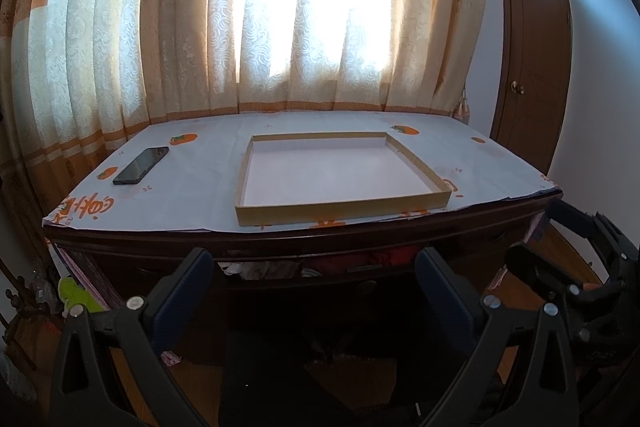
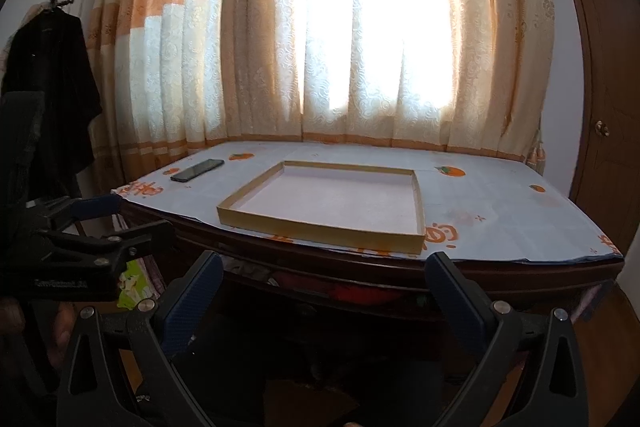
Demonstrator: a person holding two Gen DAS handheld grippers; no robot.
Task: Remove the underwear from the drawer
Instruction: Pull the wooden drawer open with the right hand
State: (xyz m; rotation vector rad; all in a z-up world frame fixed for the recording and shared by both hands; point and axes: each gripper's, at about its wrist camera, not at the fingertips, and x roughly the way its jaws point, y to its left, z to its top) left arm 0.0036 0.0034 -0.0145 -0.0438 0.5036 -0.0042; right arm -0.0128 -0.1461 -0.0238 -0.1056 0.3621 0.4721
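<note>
A dark wooden desk has its drawer (image 1: 312,281) pulled slightly out under the front edge. In the gap lie crumpled clothes: pale pieces (image 1: 264,269) on the left, red fabric (image 1: 372,259) on the right. In the right wrist view the same drawer gap (image 2: 320,285) shows red cloth (image 2: 360,293). My left gripper (image 1: 314,263) hangs open in front of the drawer, nothing between its fingers. My right gripper (image 2: 324,267) is open too, level with the drawer. Each gripper appears at the edge of the other's view.
A shallow cardboard tray (image 1: 340,215) lies on the patterned table cover, a black phone (image 1: 141,165) to its left. Curtains (image 1: 280,7) hang behind the desk, a brown door (image 1: 532,67) stands at the right. A dark garment (image 2: 52,87) hangs at the left.
</note>
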